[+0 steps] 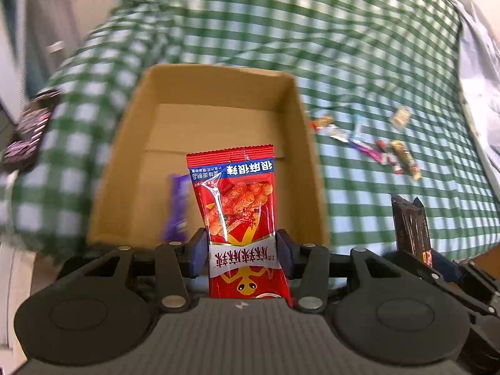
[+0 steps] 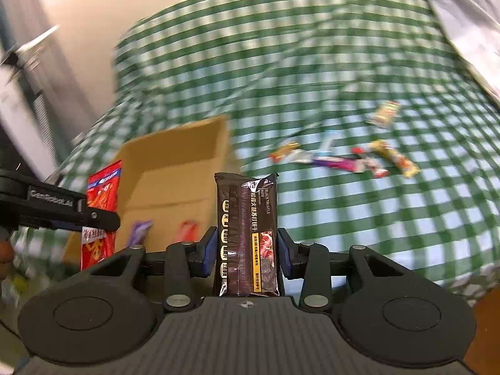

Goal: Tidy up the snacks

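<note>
Green-and-white checked cloth (image 1: 359, 40) covers the soft surface on which an open cardboard box (image 1: 290, 118) sits, with loose snacks (image 2: 343, 159) scattered well to its right. My left gripper (image 1: 242, 254) is clamped on a red snack packet (image 1: 239, 197), pads pressing its lower half, the packet upright and hanging over the box's near edge. My right gripper (image 2: 247, 251) is closed on a dark brown cracker packet (image 2: 247, 228), likewise upright, beside the box's right wall rather than over it. A purple wrapper (image 1: 175, 209) already lies inside the box, and the right view hints at a red one beside it, though blur leaves that uncertain. Step in hand, as I judge it — delivering both packets into the box. To do it well, I should bring each packet fully over the interior before letting go, lower it close to the floor — not drop it from height — and keep my two grippers from crowding each other at the opening.
</note>
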`<state>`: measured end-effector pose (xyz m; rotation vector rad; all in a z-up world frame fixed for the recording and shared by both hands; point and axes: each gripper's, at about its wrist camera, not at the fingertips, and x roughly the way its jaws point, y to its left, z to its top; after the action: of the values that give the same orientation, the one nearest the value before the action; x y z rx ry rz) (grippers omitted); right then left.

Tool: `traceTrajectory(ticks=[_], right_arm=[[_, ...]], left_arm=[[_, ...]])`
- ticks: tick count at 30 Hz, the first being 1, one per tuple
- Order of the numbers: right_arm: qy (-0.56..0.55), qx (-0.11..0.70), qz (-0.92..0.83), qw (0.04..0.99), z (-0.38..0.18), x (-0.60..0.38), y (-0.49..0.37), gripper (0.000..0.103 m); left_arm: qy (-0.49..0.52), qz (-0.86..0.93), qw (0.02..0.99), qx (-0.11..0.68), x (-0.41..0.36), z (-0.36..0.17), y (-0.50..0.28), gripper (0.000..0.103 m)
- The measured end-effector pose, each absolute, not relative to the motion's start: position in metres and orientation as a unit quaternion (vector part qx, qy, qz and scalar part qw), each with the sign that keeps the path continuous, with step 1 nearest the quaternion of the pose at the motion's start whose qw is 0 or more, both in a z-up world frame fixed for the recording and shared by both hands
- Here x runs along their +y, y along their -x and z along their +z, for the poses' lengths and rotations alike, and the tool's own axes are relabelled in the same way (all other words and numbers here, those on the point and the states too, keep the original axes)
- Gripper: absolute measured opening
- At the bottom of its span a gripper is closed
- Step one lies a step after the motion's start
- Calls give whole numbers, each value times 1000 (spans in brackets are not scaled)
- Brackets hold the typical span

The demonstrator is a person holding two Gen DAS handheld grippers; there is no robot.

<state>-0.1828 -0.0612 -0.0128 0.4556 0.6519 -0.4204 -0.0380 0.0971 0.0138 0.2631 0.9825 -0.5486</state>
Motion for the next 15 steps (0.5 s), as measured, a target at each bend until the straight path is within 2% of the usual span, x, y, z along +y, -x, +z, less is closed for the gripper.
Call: traceTrajectory(ticks=[7, 15], right_arm=[[-159, 338, -149, 916, 3, 9, 164, 41], [-120, 338, -151, 921, 21, 41, 163, 41]], left_arm=[[-117, -235, 861, 435, 170, 18, 62, 51], [-90, -247, 866, 425, 199, 22, 67, 51]])
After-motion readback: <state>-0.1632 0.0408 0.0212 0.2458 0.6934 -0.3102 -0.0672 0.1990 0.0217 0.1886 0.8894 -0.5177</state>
